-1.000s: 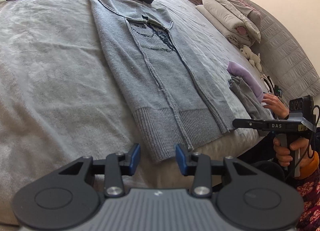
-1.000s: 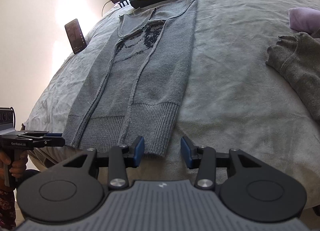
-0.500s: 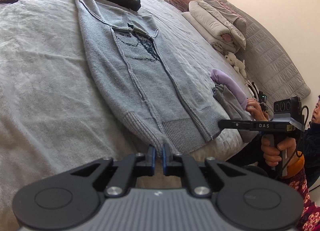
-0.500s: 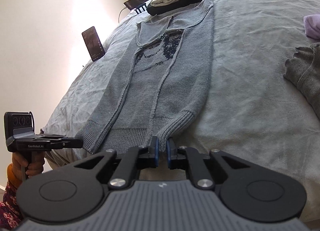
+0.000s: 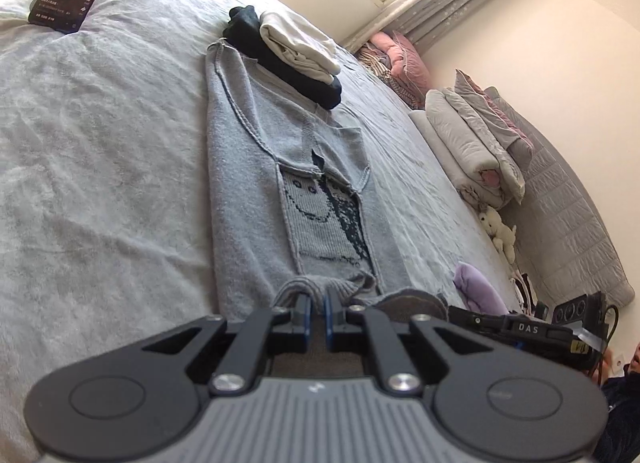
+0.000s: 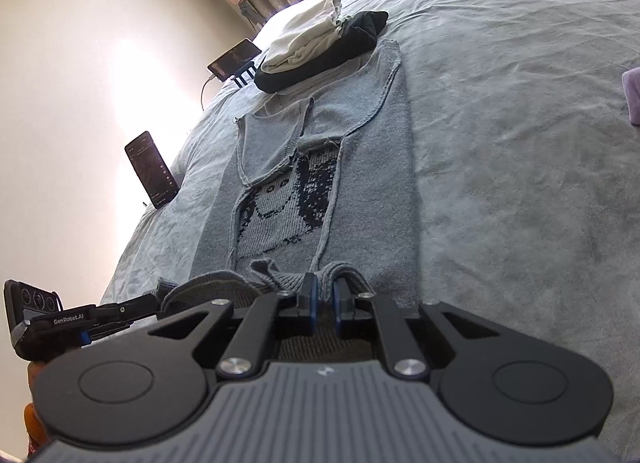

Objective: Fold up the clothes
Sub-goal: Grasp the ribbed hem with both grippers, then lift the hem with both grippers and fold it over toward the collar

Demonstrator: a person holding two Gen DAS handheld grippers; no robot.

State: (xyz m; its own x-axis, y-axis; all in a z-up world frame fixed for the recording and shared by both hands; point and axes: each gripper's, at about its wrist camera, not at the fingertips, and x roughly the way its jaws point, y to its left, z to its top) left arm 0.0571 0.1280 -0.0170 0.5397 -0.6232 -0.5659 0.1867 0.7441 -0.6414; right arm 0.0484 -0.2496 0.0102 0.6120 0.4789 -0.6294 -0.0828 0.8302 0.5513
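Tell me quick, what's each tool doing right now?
Left tool: closed on the grey sweater hem.
Right tool: closed on the same hem.

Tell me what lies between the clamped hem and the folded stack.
In both views only the sweater's own body, face pattern showing, runs from the hem to the stack; nothing else lies on it.

Sweater (image 5: 248, 199): grey knit cloth, matt, ribbed hem, darker knitted face motif at centre frame.
Bedcover (image 5: 100, 183): pale grey cloth, soft, slightly fuzzy and creased.
Left gripper (image 5: 316, 317): matt black plastic, blue pads, shiny metal screws, ribbed grey housing.
Right gripper (image 6: 323, 303): same finish.
Phone (image 6: 151, 170): glossy dark screen, left of frame.
Folded clothes (image 6: 316, 43): smooth white cloth over black cloth.
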